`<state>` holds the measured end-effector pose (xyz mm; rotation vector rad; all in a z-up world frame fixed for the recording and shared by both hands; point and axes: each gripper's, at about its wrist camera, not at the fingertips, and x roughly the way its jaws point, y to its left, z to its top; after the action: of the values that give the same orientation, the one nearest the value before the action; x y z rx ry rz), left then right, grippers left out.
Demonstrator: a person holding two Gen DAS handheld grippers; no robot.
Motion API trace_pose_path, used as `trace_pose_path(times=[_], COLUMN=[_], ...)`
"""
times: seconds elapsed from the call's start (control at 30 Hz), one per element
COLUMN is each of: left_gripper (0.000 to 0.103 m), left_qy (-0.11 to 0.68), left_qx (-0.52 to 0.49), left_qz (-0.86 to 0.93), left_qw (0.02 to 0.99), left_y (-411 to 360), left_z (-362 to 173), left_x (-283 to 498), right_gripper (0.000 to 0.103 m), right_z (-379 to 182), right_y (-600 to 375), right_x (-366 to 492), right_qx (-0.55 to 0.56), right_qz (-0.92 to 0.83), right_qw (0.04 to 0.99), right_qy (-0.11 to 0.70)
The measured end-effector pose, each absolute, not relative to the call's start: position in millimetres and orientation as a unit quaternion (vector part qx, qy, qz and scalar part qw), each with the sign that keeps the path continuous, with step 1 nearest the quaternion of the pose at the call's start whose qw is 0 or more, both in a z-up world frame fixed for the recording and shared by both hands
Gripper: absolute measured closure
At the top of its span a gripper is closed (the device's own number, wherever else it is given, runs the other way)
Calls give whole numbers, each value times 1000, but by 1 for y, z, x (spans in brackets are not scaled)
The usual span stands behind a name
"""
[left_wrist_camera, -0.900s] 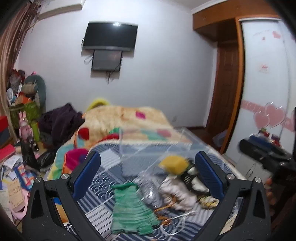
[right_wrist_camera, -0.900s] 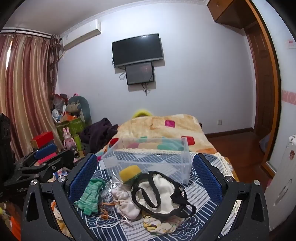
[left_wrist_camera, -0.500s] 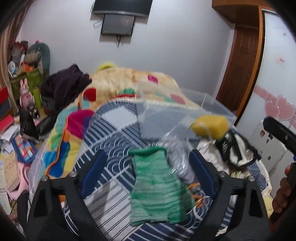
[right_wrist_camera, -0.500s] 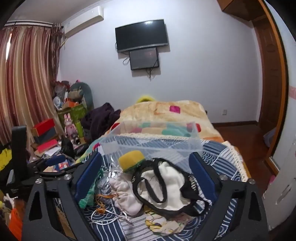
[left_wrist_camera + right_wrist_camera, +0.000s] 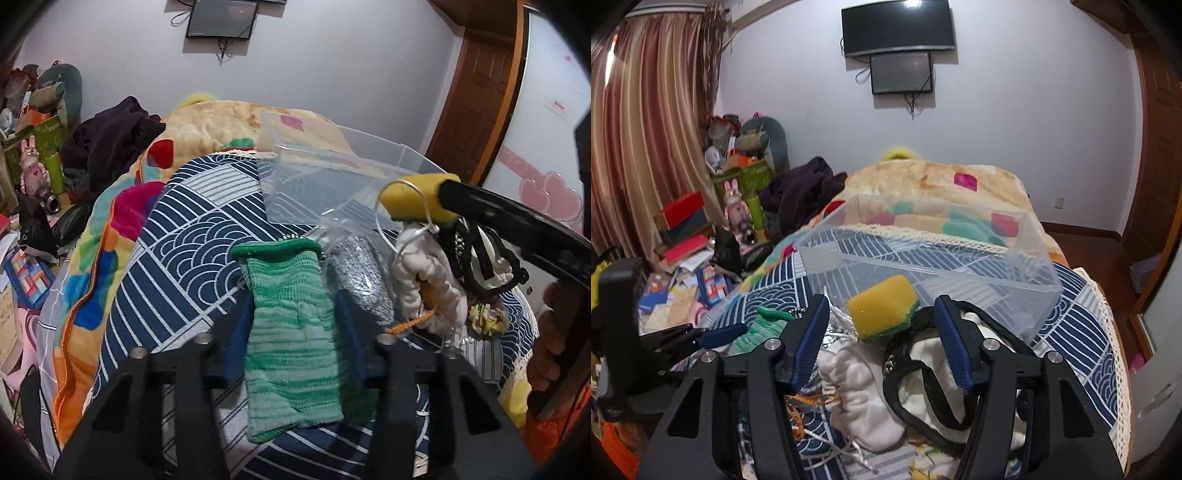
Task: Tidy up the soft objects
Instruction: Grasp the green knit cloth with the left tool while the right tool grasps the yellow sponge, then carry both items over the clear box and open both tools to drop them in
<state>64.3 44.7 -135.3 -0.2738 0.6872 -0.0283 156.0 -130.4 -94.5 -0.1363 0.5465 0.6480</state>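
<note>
On the patterned bedspread (image 5: pixel 192 236), the left gripper (image 5: pixel 293 332) straddles a green knitted pouch (image 5: pixel 290 325), blue pads at either edge; whether they pinch it I cannot tell. The right gripper (image 5: pixel 882 339), jaws apart, frames a yellow sponge (image 5: pixel 882 308) (green underside) just before the clear plastic bin (image 5: pixel 1030 273).

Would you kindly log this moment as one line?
left gripper: closing around green knit cloth | right gripper: open at yellow sponge | clear bin: empty
</note>
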Motion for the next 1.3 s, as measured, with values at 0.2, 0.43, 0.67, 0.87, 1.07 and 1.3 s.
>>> trace_pose_path(times=[0.2, 0.43, 0.67, 0.87, 1.07, 1.3], left_gripper=[80, 82, 82, 82, 82, 82], left_qy=[324, 300, 259, 236, 235, 264], left_qx=[-131, -122, -109, -105, -95, -84], left_qz=[-8, -4, -6, -14, -16, -7], left_qw=[937, 946, 960, 966, 967, 961], left_y=[43, 50, 48, 49, 49, 43], left_z=[-130, -104, -67, -40, -25, -28], left_x=[60, 55, 59, 85, 121, 169], right_gripper=[70, 73, 73, 73, 73, 73], right_z=[-104, -84, -53, -37, -33, -39], right_y=[-132, -153, -172, -179, -177, -170], right_x=[163, 159, 154, 159, 173, 196], right_qx=[-71, -47, -13, -12, -21, -34], right_qz=[318, 315, 311, 291, 273, 258], right_qw=[902, 918, 930, 941, 948, 948], right_qy=[282, 236, 195, 170, 161, 183])
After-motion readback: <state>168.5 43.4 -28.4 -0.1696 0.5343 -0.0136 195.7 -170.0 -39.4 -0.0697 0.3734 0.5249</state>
